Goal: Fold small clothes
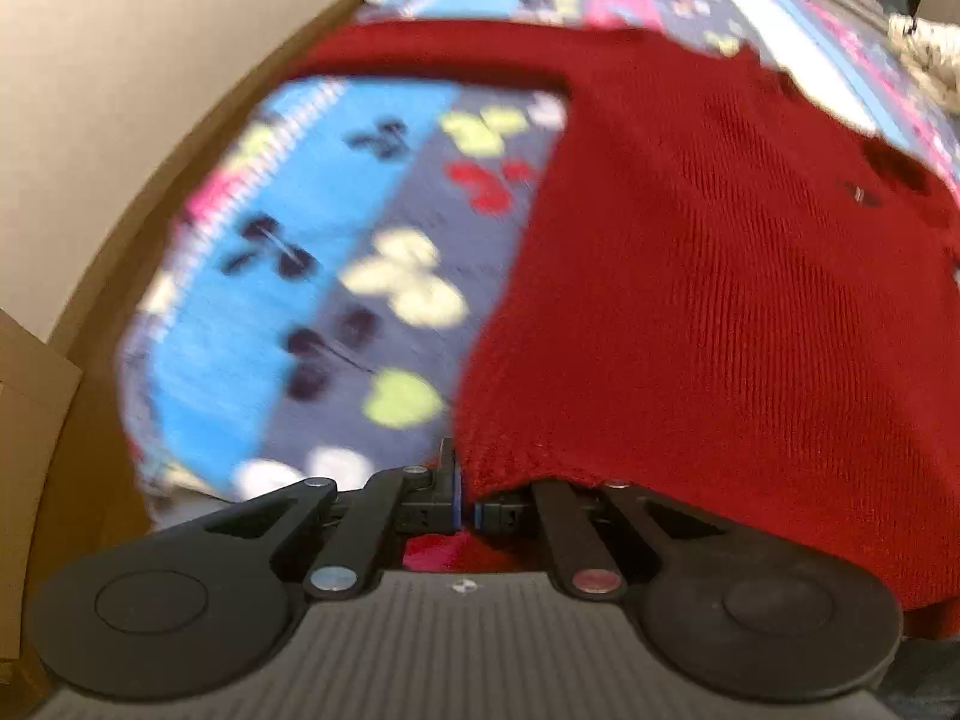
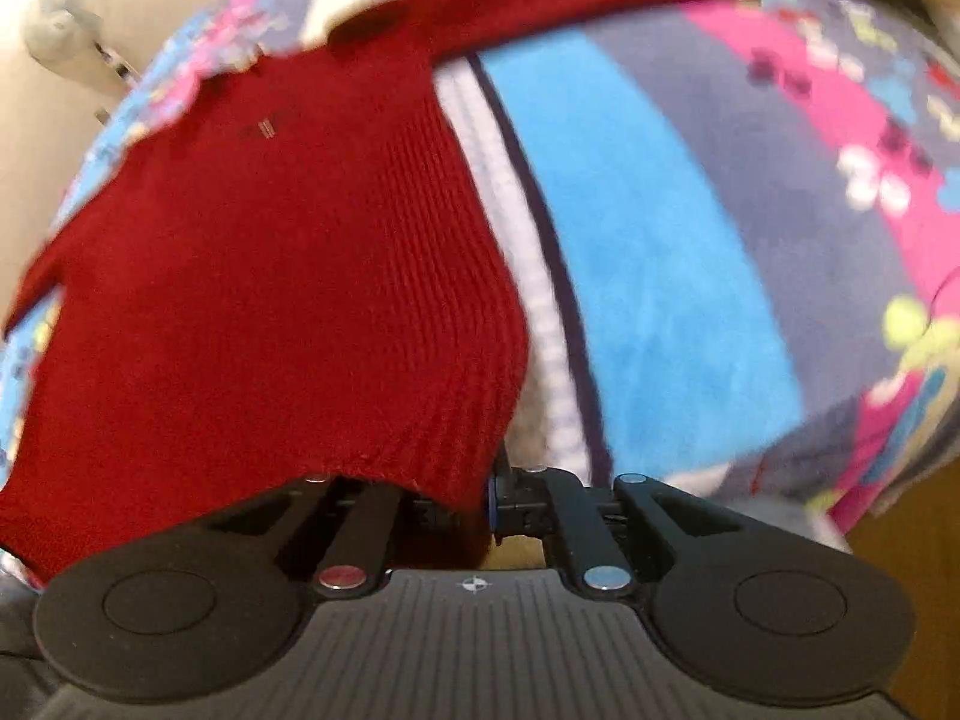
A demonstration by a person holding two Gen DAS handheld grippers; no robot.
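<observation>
A bed is covered by a fleece blanket (image 1: 336,228) striped in bright blue, grey-navy, pink and white, printed with butterflies in yellow, red, white and dark navy. A dark red knitted sweater (image 1: 708,276) is spread on the blanket, 1 sleeve (image 2: 576,3) stretched sideways across the stripes.

We see the left gripper (image 1: 467,510) low in its own view, tilted steeply downward, its two black jaws brought together with hardly a gap between the blue pads. They pinch the hem of the red sweater (image 1: 690,300), which spreads away toward one o'clock. The right gripper (image 2: 489,504) is tilted down much the same (its left jaw hidden under cloth), jaws clamped on the hem's other corner, with the sweater running off toward eleven o'clock.
</observation>
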